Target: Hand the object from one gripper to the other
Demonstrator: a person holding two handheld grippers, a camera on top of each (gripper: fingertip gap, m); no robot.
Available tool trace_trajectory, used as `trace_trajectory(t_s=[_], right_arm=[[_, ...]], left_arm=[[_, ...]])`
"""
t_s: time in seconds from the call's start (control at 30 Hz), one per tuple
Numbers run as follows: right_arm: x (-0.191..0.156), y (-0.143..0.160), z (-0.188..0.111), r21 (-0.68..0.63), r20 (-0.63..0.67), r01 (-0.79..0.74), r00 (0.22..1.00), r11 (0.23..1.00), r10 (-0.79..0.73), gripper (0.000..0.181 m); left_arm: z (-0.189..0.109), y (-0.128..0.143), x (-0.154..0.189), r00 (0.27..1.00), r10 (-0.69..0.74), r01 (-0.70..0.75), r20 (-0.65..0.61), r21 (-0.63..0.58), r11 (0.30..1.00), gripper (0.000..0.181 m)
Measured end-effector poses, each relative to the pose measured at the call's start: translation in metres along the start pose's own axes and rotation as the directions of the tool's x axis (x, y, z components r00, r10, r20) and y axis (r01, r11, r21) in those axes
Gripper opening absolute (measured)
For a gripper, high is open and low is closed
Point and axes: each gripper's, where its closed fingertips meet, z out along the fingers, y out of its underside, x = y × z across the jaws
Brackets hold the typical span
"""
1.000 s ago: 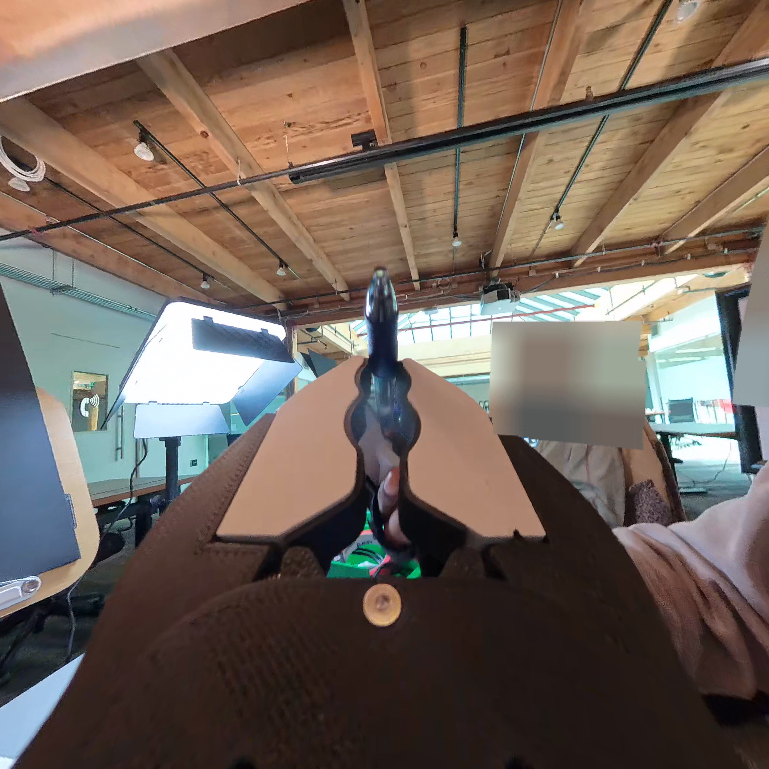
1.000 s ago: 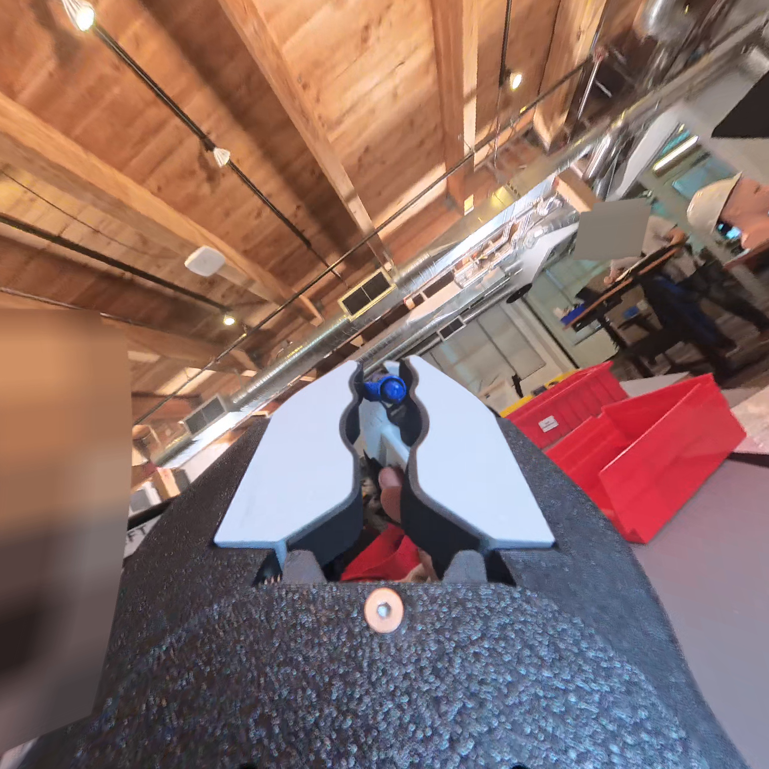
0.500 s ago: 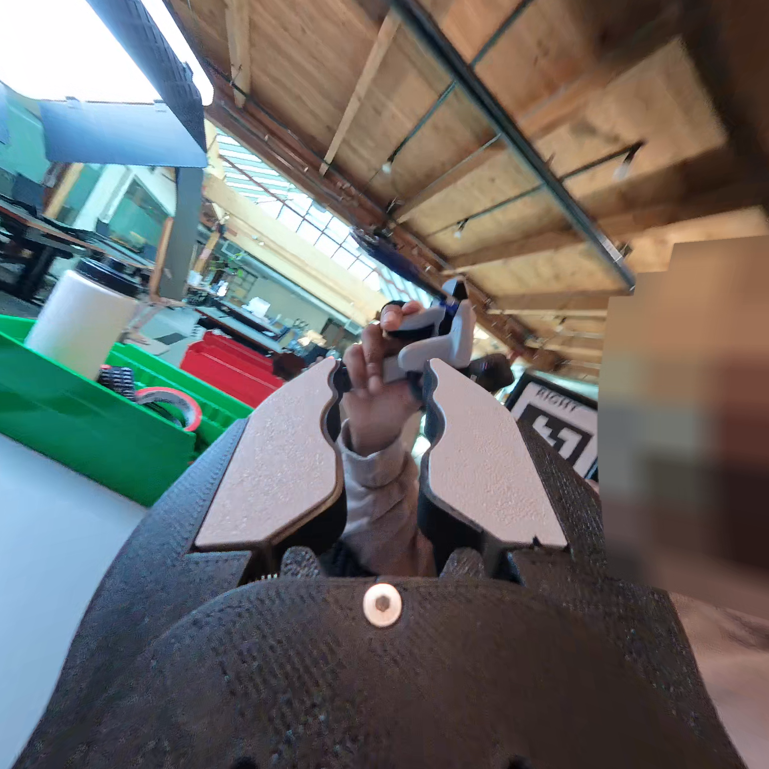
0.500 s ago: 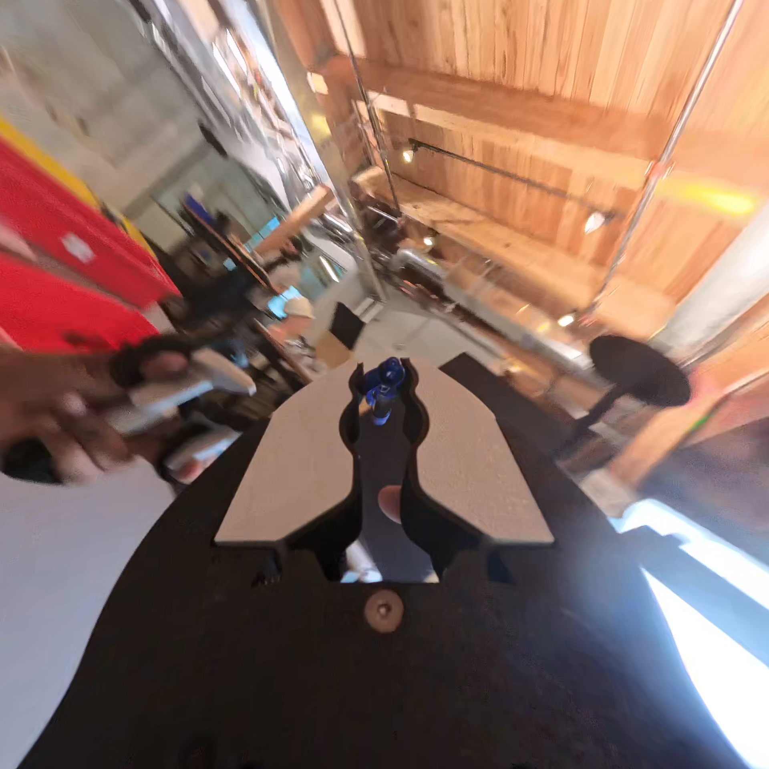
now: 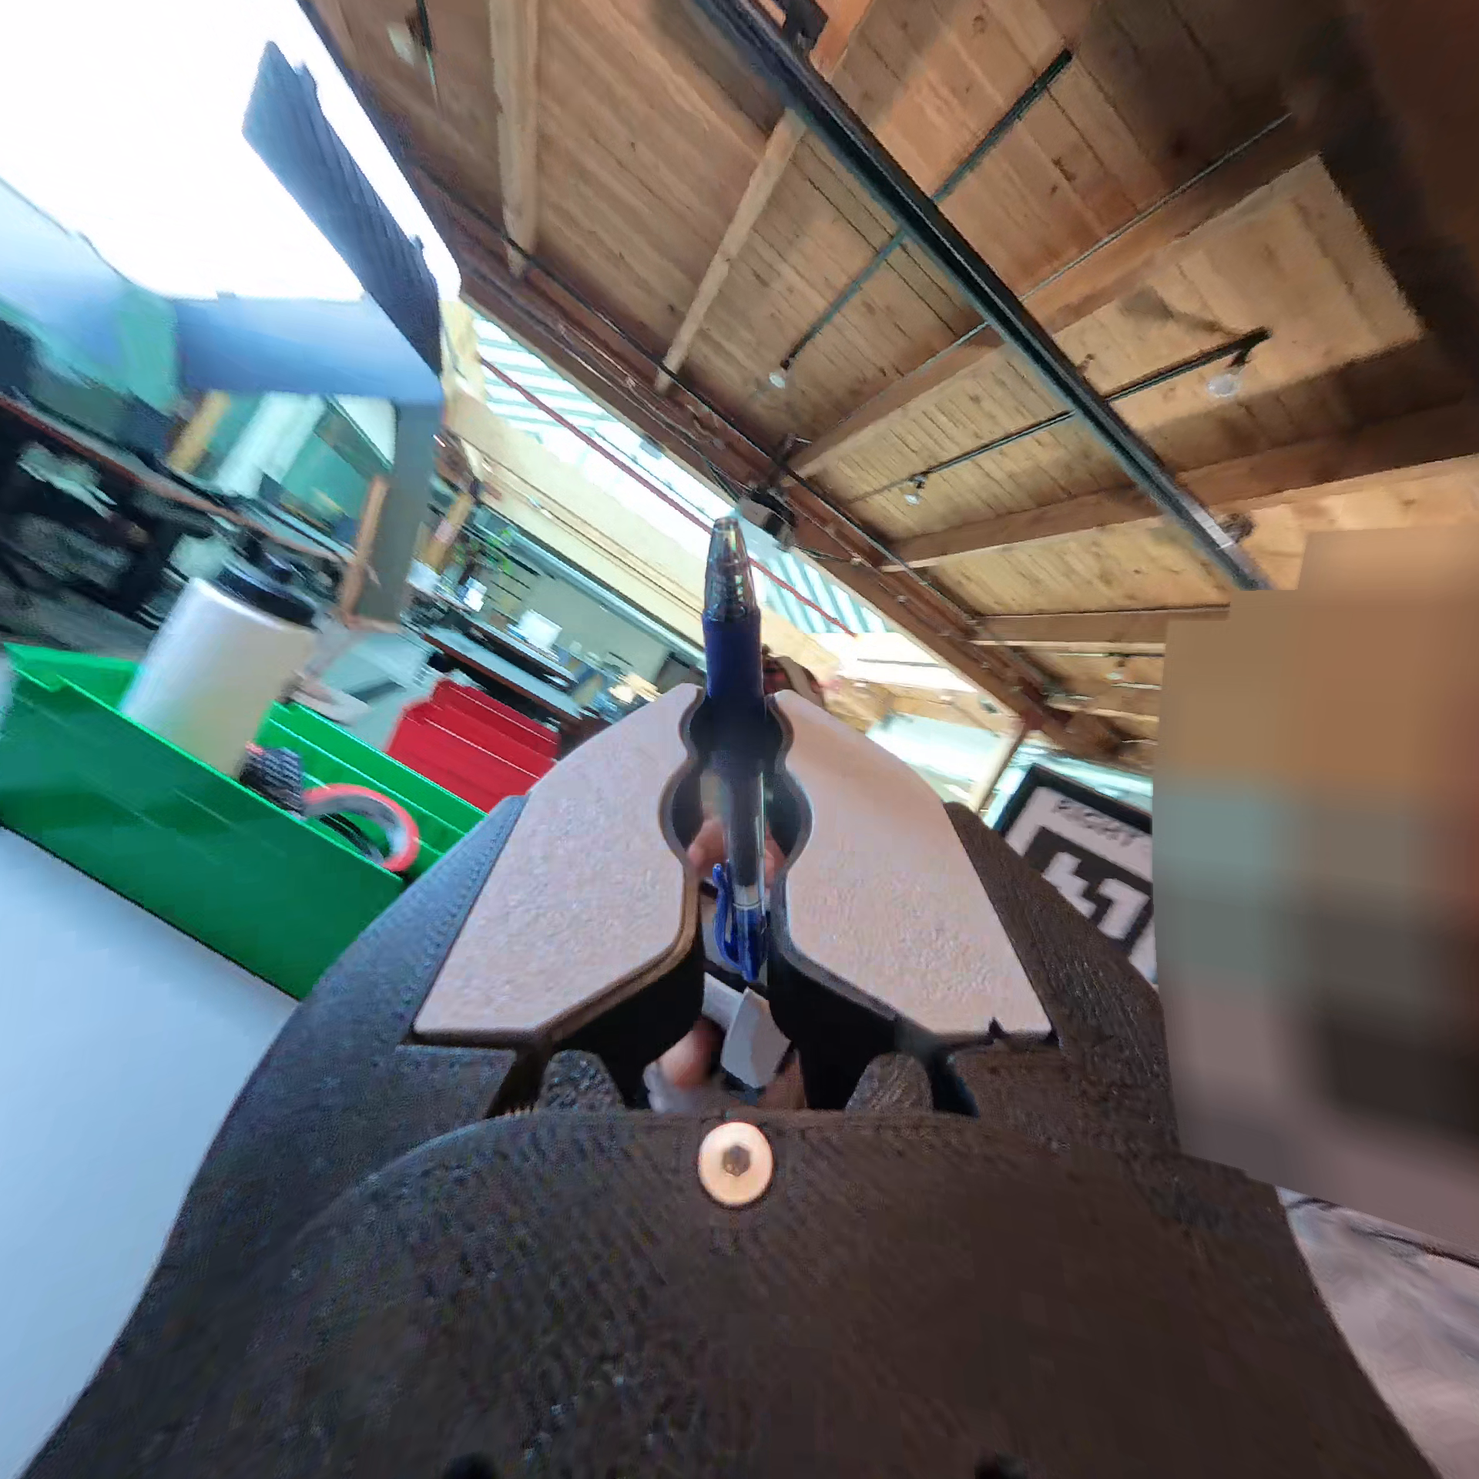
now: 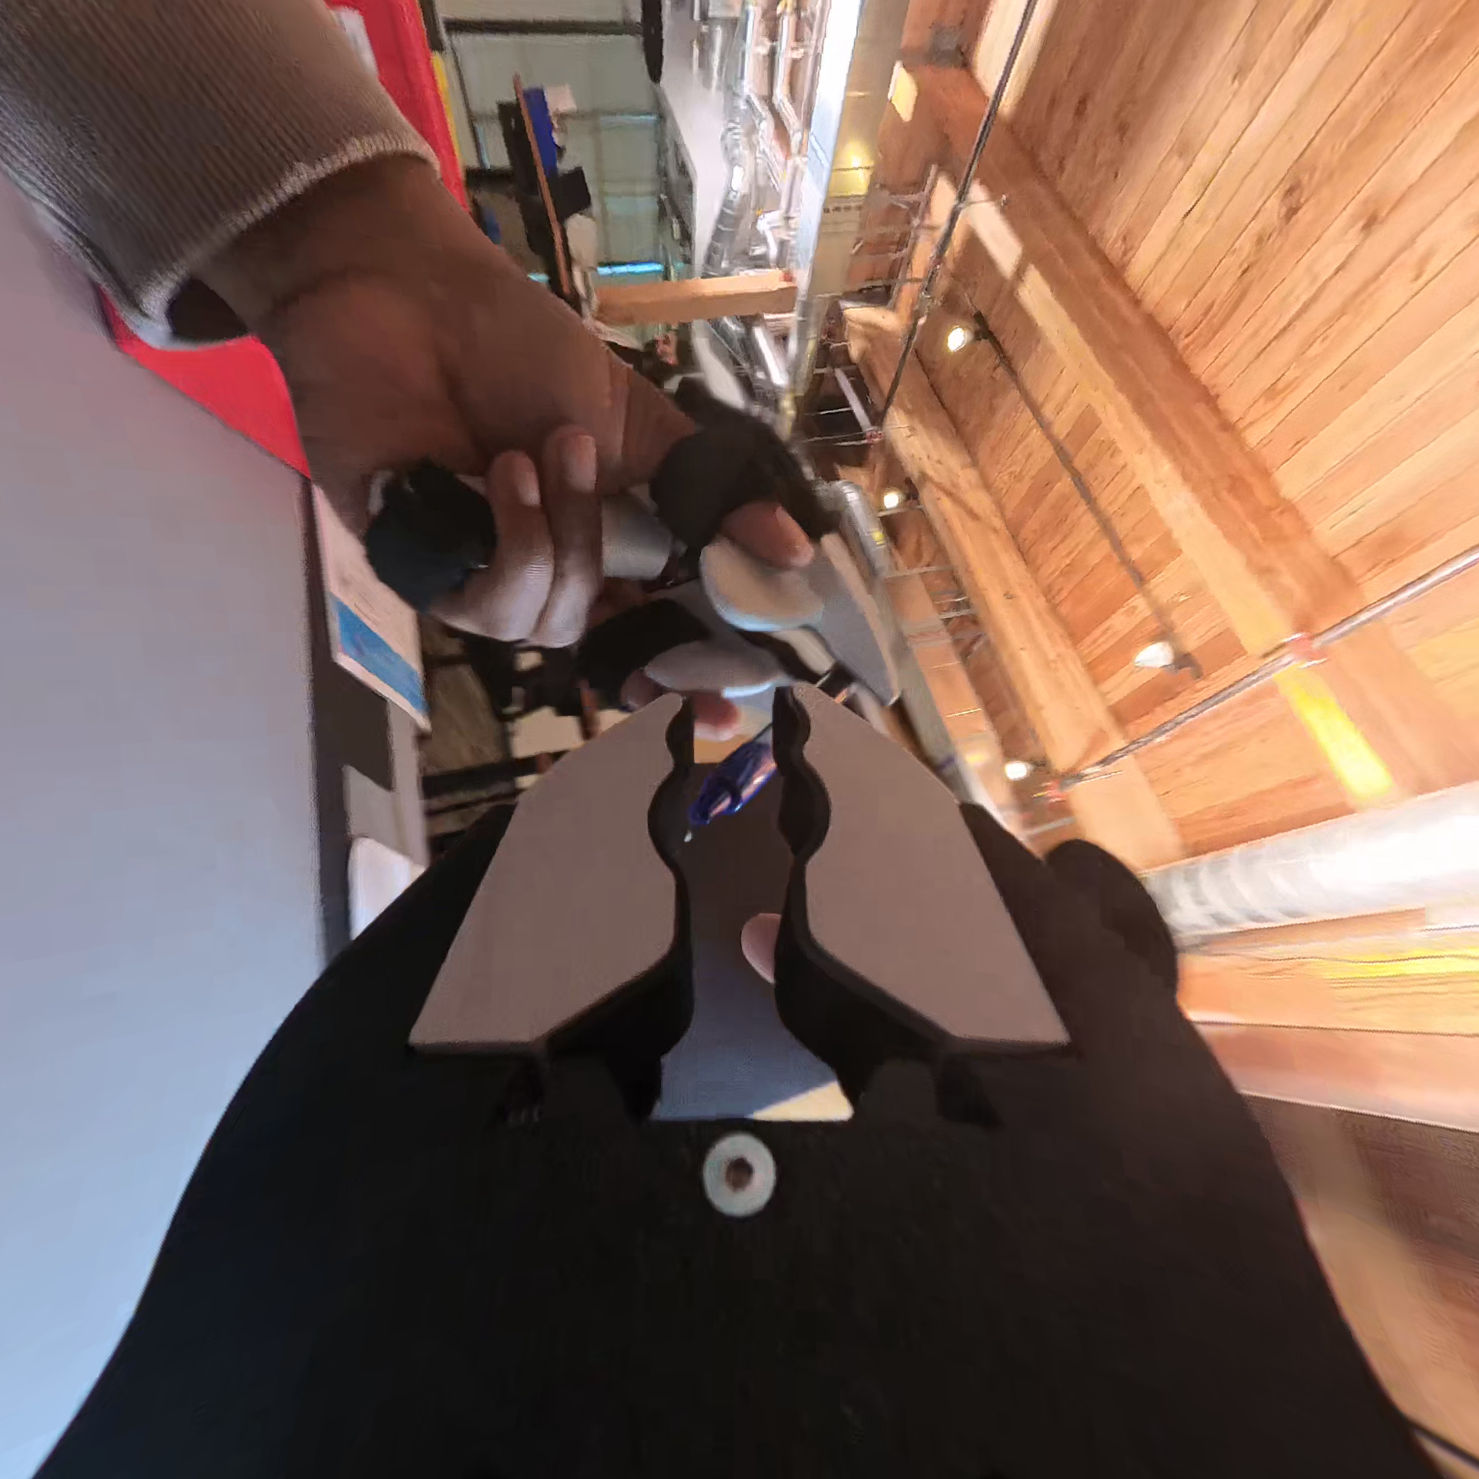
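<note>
**A:** Start on the left. What's different from half a second ago?

**B:** The left gripper was spread wide then, with nothing in it. Now its fingers are pinched on the pen. The blue grip sits at the tips, the point sticks out ahead, and the clip end lies back in the gap. Off to the left of those fingers are the green bin and a white bottle, beyond the pale desk.

**A:** And the right?

**B:** The right gripper had the pen end-on between its tips. Now the pen lies slantwise across that gap, just inside the tips. The hand carrying the left gripper is close ahead. The gap looks much as it did, so I can't tell whether these fingers still pinch or have let go.

**A:** So where's the handover?

**B:** I'd judge the left side has taken hold. What's left is a clean release on the right, then drawing apart without twisting the pen.
</note>
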Motion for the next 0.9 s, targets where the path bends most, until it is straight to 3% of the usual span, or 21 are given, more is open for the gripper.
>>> trace_trajectory(t_s=[0.1, 0.17, 0.2, 0.23, 0.3, 0.33, 0.4, 0.47, 0.53, 0.63, 0.7, 0.73, 0.8, 0.9], right_arm=[[-0.007, 0.009, 0.003, -0.038, 0.116, -0.292, 0.949, 0.956, 0.295, 0.034], [-0.006, 0.006, 0.005, -0.054, 0.169, -0.573, 0.802, 0.818, 0.573, 0.036], [-0.002, 0.002, 0.006, -0.05, 0.196, -0.723, 0.67, 0.69, 0.716, 0.037], [0.002, -0.003, 0.008, -0.052, 0.24, -0.859, 0.484, 0.509, 0.842, 0.036], [0.0, -0.014, 0.012, -0.131, 0.332, -0.987, 0.043, 0.091, 0.942, 0.041], [-0.003, -0.021, 0.014, -0.188, 0.376, -0.978, -0.159, -0.093, 0.913, 0.047], [0.0, -0.033, 0.016, -0.269, 0.437, -0.875, -0.483, -0.402, 0.759, 0.055], [0.015, -0.034, 0.015, -0.297, 0.48, -0.685, -0.709, -0.665, 0.516, 0.057], [0.028, -0.026, 0.013, -0.289, 0.505, -0.537, -0.789, -0.793, 0.35, 0.057], [0.041, -0.02, 0.009, -0.245, 0.531, -0.486, -0.791, -0.839, 0.303, 0.055], [0.055, -0.019, 0.003, -0.207, 0.564, -0.478, -0.771, -0.854, 0.296, 0.04], [0.062, -0.016, 0.0, -0.173, 0.571, -0.484, -0.759, -0.858, 0.313, 0.027], [0.077, -0.008, -0.008, -0.086, 0.59, -0.539, -0.705, -0.838, 0.394, 0.017], [0.096, 0.003, -0.018, 0.008, 0.581, -0.681, -0.593, -0.732, 0.558, 0.012]], left_arm=[[-0.015, -0.03, 0.013, 0.972, 0.222, -0.228, 0.074, 0.08, 0.97, 0.012], [-0.023, -0.046, 0.024, 0.905, 0.399, -0.415, 0.147, 0.106, 0.904, 0.012], [-0.026, -0.051, 0.031, 0.85, 0.494, -0.516, 0.185, 0.101, 0.851, 0.012], [-0.027, -0.053, 0.039, 0.784, 0.584, -0.611, 0.211, 0.091, 0.787, 0.012], [-0.025, -0.053, 0.054, 0.635, 0.731, -0.763, 0.252, 0.056, 0.644, 0.012], [-0.023, -0.05, 0.062, 0.563, 0.785, -0.818, 0.26, 0.039, 0.574, 0.012], [-0.017, -0.042, 0.074, 0.439, 0.86, -0.892, 0.259, 0.011, 0.452, 0.012], [-0.008, -0.029, 0.083, 0.343, 0.911, -0.935, 0.23, -0.012, 0.355, 0.012], [0.001, -0.013, 0.092, 0.282, 0.943, -0.958, 0.179, -0.007, 0.288, 0.012], [0.015, 0.015, 0.101, 0.245, 0.966, -0.969, 0.082, 0.004, 0.245, 0.012], [0.023, 0.03, 0.101, 0.215, 0.976, -0.977, 0.041, -0.008, 0.215, 0.012], [0.025, 0.035, 0.099, 0.195, 0.98, -0.98, 0.033, -0.021, 0.196, 0.012], [0.027, 0.039, 0.093, 0.184, 0.983, -0.982, 0.031, -0.042, 0.185, 0.012], [0.026, 0.042, 0.069, 0.28, 0.96, -0.952, 0.007, -0.125, 0.278, 0.012]])
